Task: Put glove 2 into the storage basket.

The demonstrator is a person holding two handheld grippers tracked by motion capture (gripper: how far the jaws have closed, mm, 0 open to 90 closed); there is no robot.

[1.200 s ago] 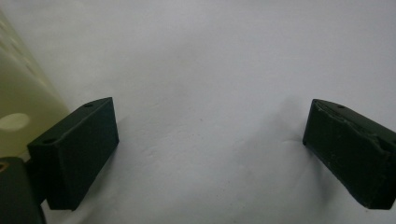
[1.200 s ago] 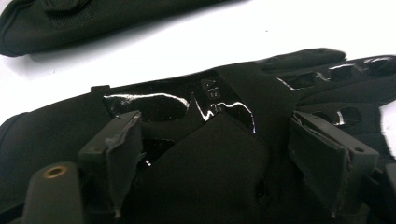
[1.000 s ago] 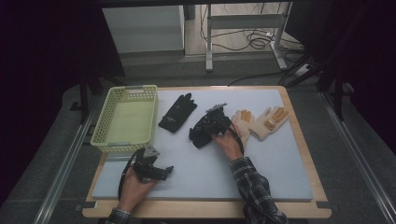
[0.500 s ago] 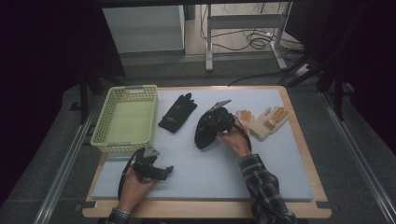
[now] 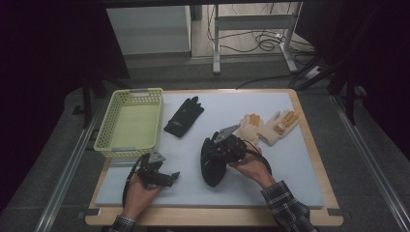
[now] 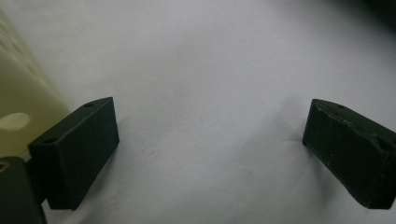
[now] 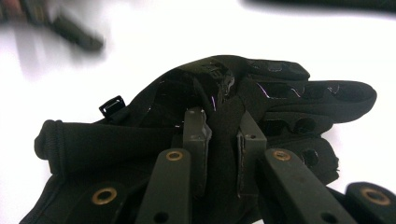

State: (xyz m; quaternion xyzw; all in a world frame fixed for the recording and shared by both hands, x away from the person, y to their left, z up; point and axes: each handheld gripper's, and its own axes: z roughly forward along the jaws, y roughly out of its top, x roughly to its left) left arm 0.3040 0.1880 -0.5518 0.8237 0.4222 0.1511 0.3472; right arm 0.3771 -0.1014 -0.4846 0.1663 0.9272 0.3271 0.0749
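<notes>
Nearest the person, the left hand-held gripper is rested low on the white mat of the tabletop, just in front of the basket; its jaws are spread wide with nothing between them, as is seen in the left gripper view. To its right, the right hand-held gripper is clamped on a fold of a black glove, its jaws having just been closing on the fabric; the glove is carried over the middle of the mat. Farther back, a second black glove is laid flat beside the yellow-green basket. Two tan gloves are laid side by side towards the right.
</notes>
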